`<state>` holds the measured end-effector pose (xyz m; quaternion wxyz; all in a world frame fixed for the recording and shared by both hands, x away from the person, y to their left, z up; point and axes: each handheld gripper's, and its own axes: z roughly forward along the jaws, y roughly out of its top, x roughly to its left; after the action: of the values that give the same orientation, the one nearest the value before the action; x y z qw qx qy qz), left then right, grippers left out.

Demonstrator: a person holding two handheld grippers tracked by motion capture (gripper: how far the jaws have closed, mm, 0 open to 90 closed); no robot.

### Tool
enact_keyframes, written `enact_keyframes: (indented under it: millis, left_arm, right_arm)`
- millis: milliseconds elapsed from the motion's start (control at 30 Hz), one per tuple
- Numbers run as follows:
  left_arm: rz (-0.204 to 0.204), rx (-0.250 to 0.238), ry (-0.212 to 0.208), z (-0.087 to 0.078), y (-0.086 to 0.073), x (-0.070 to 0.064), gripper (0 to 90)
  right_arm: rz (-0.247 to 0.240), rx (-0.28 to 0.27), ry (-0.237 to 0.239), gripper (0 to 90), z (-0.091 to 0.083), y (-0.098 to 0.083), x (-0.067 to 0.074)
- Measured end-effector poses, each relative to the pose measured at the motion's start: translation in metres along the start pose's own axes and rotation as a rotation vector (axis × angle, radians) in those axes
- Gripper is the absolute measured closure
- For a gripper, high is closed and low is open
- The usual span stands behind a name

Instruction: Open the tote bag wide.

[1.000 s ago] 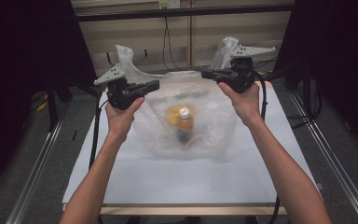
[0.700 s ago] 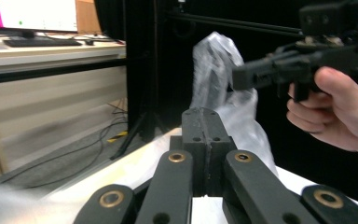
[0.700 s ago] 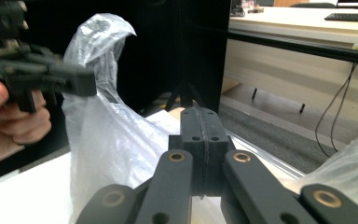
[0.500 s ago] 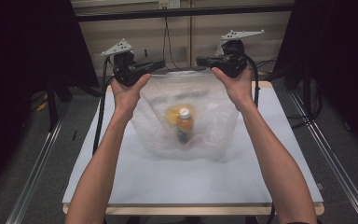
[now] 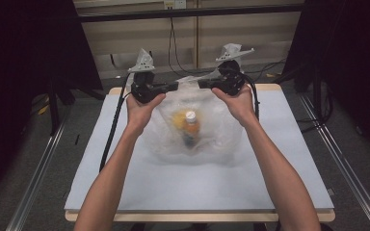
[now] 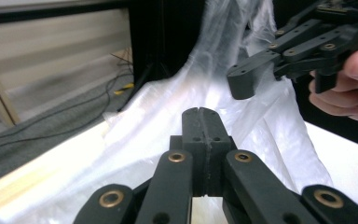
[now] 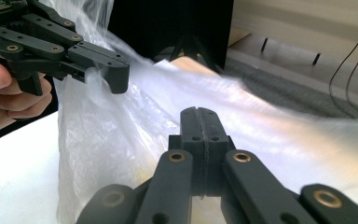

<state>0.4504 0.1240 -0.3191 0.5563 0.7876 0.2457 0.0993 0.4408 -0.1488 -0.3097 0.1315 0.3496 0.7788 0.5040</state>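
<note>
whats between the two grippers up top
In the high view, the bunched top of the clear plastic bag spans the gap between the left gripper and right gripper.

My high view looks down over table (image 5: 125,192) from near side; my two gripper views ride close along jaws, facing each other, sharing plastic bag (image 6: 168,121).

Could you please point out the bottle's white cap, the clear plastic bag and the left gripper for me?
white cap (image 5: 190,115): high view, on the cap's top.
clear plastic bag (image 5: 221,137): high view, on its right side wall.
left gripper (image 5: 173,87): high view, at the shut jaw tips, on the bag's top edge.
</note>
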Motion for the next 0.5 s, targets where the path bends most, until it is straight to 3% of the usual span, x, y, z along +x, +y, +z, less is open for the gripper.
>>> enact_keyframes:
  millis: [167,300,500]
  left_arm:
    - [-0.002,0.031,-0.019,0.009,-0.014,-0.005,90.0]
    - [-0.017,0.032,-0.047,0.012,-0.03,-0.011,90.0]
    - [-0.009,0.044,-0.079,0.01,-0.051,-0.024,90.0]
  right_arm:
    - [0.001,0.053,0.012,90.0,0.013,-0.019,0.0]
    - [0.023,0.062,0.039,90.0,0.02,-0.035,-0.001]
    - [-0.011,0.097,0.084,90.0,0.021,-0.051,0.014]
